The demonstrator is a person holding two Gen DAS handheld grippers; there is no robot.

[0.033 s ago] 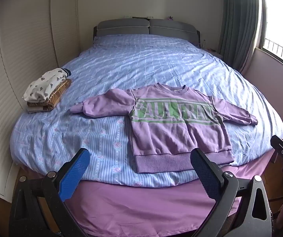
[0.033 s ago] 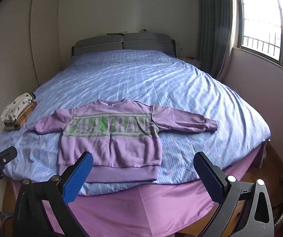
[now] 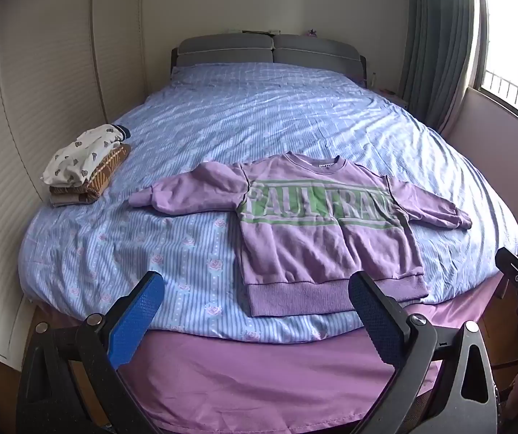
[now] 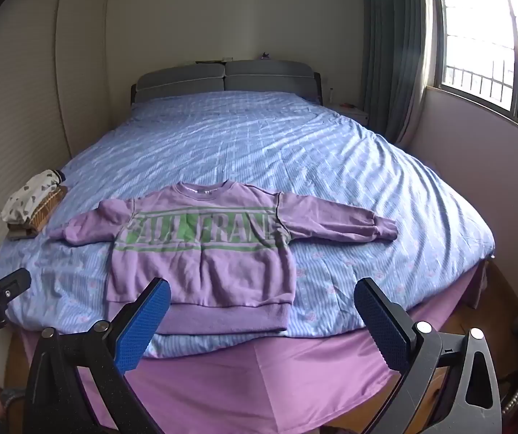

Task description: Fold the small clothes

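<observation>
The purple sweatshirt point(image 3: 327, 231) lies flat, front up, near the foot of the bed point(image 3: 259, 123), collar toward the headboard, sleeves spread sideways. A stack of folded clothes point(image 3: 85, 170) sits well apart at the bed's left edge. My left tongs point(image 3: 259, 322) and right tongs point(image 4: 262, 322) hover released, jaws spread, short of the hem.

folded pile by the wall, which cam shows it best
The left wrist view: the folded pile sits larger and nearer, so its white printed top piece and the brown striped one beneath read clearly. In the right wrist view the pile is smaller, near the left edge.
</observation>
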